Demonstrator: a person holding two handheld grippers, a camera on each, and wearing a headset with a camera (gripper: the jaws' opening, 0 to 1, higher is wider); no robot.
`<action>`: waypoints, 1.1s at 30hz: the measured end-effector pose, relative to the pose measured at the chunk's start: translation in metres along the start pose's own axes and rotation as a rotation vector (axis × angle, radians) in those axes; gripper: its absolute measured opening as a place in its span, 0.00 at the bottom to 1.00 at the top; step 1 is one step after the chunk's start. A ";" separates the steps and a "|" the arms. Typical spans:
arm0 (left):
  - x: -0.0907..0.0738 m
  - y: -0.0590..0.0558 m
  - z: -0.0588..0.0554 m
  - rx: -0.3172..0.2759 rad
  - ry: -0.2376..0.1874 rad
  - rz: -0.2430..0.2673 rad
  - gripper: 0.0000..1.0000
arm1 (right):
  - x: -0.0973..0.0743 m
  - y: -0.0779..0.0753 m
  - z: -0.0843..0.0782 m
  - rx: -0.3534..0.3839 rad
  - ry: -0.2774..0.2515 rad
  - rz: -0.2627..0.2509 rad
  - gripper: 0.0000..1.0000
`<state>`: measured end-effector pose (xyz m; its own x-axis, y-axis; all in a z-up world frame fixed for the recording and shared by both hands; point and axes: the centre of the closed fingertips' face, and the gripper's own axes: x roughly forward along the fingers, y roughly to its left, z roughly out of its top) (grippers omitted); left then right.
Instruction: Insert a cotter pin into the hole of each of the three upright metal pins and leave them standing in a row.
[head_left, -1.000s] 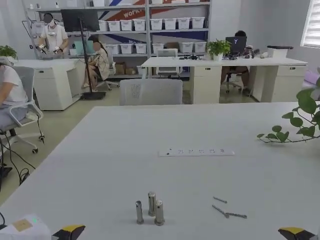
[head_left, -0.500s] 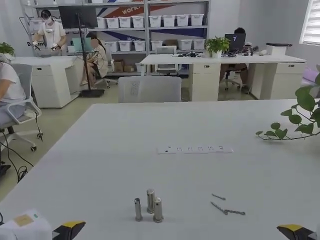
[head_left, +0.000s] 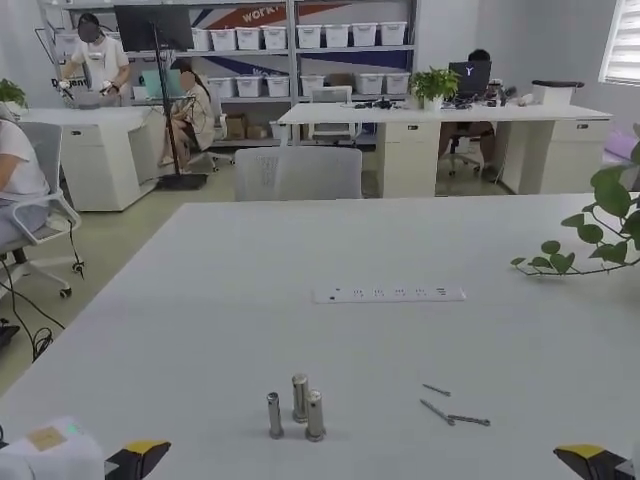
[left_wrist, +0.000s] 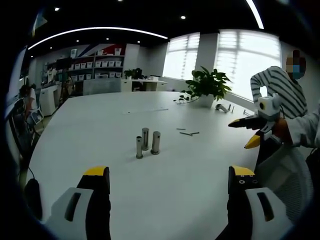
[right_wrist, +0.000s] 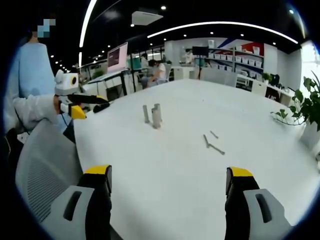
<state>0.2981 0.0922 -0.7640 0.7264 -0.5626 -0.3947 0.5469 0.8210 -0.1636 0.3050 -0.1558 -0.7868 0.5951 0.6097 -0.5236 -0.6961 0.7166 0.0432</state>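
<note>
Nothing started: my left gripper and right gripper gape empty while three metal pins stand clustered on the white table, cotter pins lying loose to their right, none inserted.

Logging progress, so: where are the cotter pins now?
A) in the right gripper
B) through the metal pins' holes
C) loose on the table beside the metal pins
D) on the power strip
C: the cotter pins lie flat on the table, apart from the three upright metal pins.
</note>
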 end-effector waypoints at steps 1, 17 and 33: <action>0.000 0.001 0.000 0.001 0.000 0.002 0.99 | 0.000 0.000 0.000 0.000 0.001 0.000 0.96; 0.019 0.009 0.007 0.002 0.006 0.003 0.95 | 0.003 -0.002 -0.003 0.009 0.008 0.000 0.96; 0.048 0.030 0.009 0.018 0.021 0.036 0.72 | 0.006 -0.006 -0.002 0.006 0.025 -0.002 0.95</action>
<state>0.3528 0.0888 -0.7799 0.7366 -0.5308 -0.4191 0.5283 0.8385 -0.1334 0.3118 -0.1577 -0.7921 0.5866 0.5994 -0.5446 -0.6920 0.7203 0.0473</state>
